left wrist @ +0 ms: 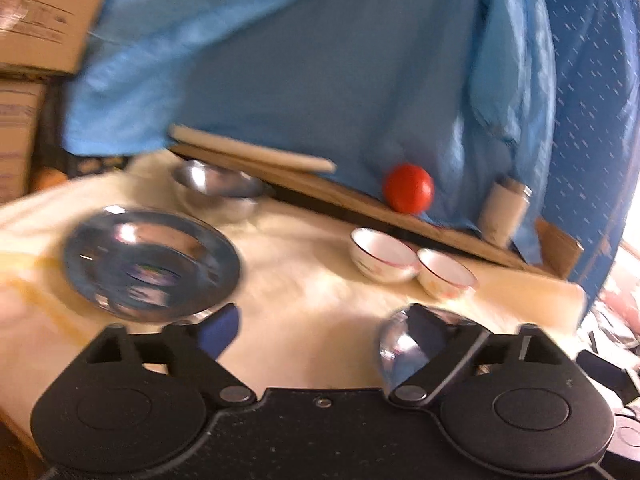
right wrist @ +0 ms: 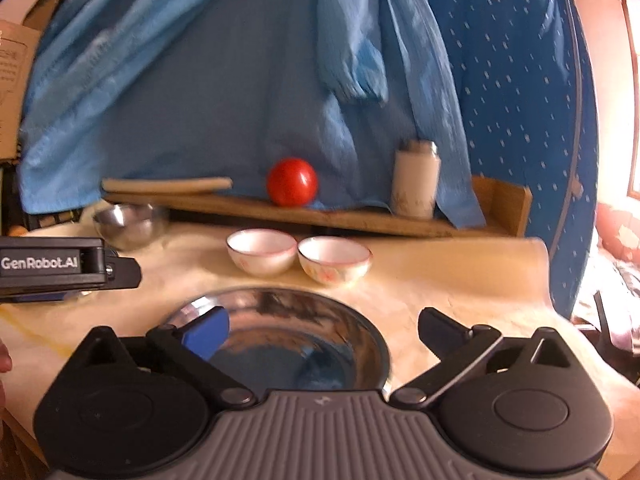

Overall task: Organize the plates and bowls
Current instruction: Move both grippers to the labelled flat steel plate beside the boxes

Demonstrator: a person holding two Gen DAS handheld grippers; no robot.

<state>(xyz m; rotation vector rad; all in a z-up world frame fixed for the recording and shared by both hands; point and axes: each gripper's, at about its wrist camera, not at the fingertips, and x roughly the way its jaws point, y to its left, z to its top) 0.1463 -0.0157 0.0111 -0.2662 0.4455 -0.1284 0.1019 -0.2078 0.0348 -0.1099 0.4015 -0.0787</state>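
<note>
We saw a counter [right wrist: 460,280] spread with a pale cream cloth, backed by hanging blue cloth [right wrist: 224,92], with a darker blue curtain [right wrist: 512,80] flecked white on the right. Cardboard boxes [left wrist: 40,12] stood at the far left in the left wrist view. Along the back of the counter ran a low wooden shelf [right wrist: 360,218], and on it lay a pale stick [right wrist: 168,185] at the left, a red ball [right wrist: 293,181] near the middle and a white cylindrical jar [right wrist: 415,178] upright at the right.

On the counter, from the left, a small steel bowl [right wrist: 130,224] sat near the shelf, empty as far as we could tell. A wide steel plate [left wrist: 152,264] lay in front of it in the left wrist view, blurred, just ahead of our left gripper [left wrist: 320,320]. Two white bowls [right wrist: 262,254] [right wrist: 334,262] with red rims stood side by side, touching, both empty. A second steel plate [right wrist: 288,336] lay nearest us, below the right gripper [right wrist: 320,332], and held nothing.

The fingers of our left gripper were released and spread wide, with only bare cloth between them; the left finger [left wrist: 220,328] lay at the rim of the first plate. The fingers of our right gripper were likewise released, standing wide over the second plate, without pressing on it. In the right wrist view the left gripper's black body showed at the left edge.
</note>
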